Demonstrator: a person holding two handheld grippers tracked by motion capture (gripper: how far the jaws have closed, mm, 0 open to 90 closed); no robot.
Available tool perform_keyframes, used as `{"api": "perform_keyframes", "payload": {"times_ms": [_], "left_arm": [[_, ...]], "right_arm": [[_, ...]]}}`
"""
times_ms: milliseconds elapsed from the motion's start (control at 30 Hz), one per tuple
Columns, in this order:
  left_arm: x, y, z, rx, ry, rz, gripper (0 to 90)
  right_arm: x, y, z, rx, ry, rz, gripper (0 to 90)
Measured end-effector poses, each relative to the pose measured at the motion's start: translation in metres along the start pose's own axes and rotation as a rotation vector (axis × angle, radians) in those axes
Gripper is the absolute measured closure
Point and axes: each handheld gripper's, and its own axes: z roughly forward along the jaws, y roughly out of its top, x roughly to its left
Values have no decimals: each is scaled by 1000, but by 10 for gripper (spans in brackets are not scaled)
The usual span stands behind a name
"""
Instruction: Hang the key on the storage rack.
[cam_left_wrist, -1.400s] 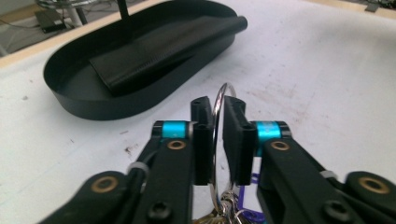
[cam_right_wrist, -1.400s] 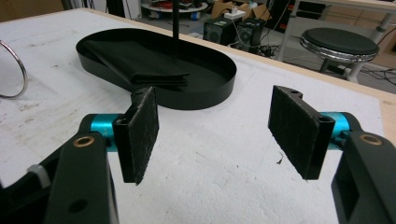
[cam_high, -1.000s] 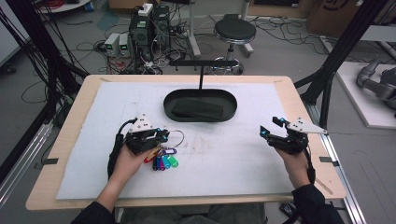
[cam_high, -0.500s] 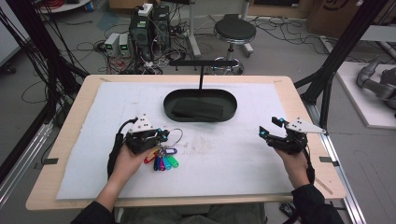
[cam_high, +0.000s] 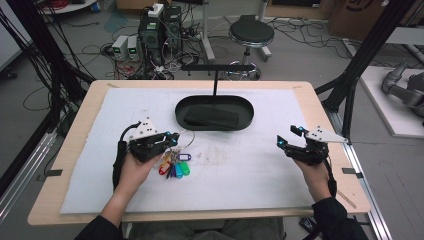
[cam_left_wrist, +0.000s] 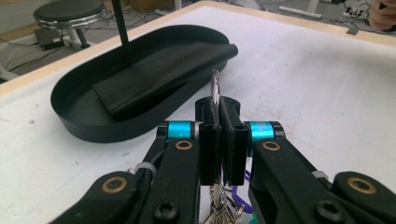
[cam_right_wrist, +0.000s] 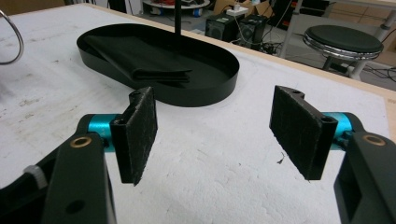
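Observation:
A bunch of keys with coloured tags (cam_high: 175, 167) lies on the white mat at the left. Its metal ring (cam_left_wrist: 215, 88) stands upright between the jaws of my left gripper (cam_left_wrist: 218, 112), which is shut on it. In the high view the left gripper (cam_high: 172, 137) sits just above the tags. My right gripper (cam_high: 288, 136) hovers over the mat at the right, apart from everything. Its jaws (cam_right_wrist: 215, 126) stand wide open with nothing between them. A black oval tray (cam_high: 247, 112) holding a folded black cloth (cam_high: 210, 116) lies between and beyond both grippers.
A thin black T-shaped stand (cam_high: 215, 82) rises at the tray's far side. The white mat (cam_high: 240, 170) covers most of the wooden table. A stool (cam_high: 247, 35), computer boxes and cables are on the floor beyond the far edge.

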Motion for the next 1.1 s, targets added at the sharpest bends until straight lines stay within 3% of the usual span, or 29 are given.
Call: {"api": "perform_keyframes", "payload": {"times_ms": [733,1100], "left_arm": [[1,26,-12,-98,28,23,864],[3,45,-6,-147,32,32,864]], "right_arm": [[0,-1,1,9,-2,-2,327],[0,0,2,9,-4,-4,327]]}}
